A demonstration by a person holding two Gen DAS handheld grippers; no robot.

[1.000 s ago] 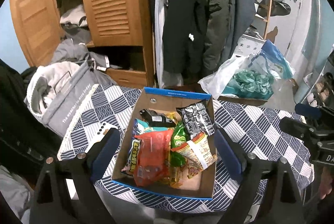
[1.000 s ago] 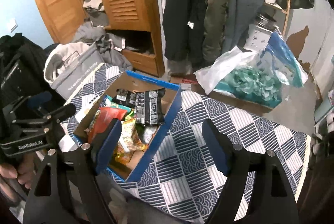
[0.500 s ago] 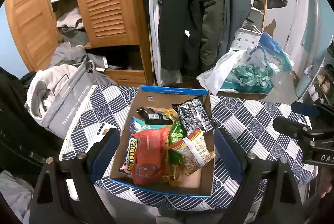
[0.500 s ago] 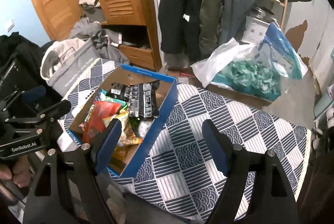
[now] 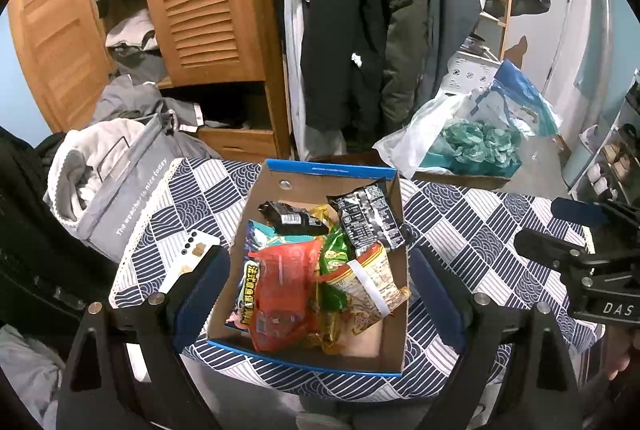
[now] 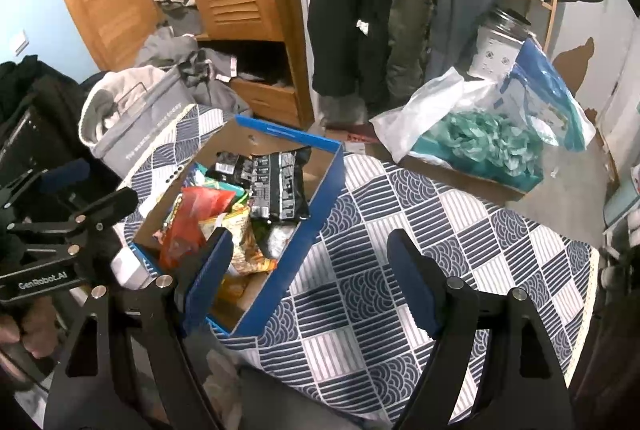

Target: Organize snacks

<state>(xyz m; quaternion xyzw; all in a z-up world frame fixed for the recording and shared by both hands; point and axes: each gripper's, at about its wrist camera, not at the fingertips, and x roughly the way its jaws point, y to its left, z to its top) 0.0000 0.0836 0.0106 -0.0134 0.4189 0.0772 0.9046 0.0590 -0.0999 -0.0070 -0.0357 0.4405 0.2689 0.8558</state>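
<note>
I hold my left hand-held gripper (image 5: 320,282) wide and empty straight over the box (image 5: 280,352) of snacks on the desk (image 5: 480,226); it is the nearer one. The red packet (image 5: 286,290) lies just below it, long axis running away from me. My right hand-held gripper (image 6: 310,270), also wide and empty, has the box to its left.

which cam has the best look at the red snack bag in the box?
Left wrist. The red snack bag lies near the centre of that view, almost its whole face visible inside the cardboard box. In the right wrist view the same bag sits off to the left, seen obliquely, its lower end cut off by that gripper's blue finger.
</note>
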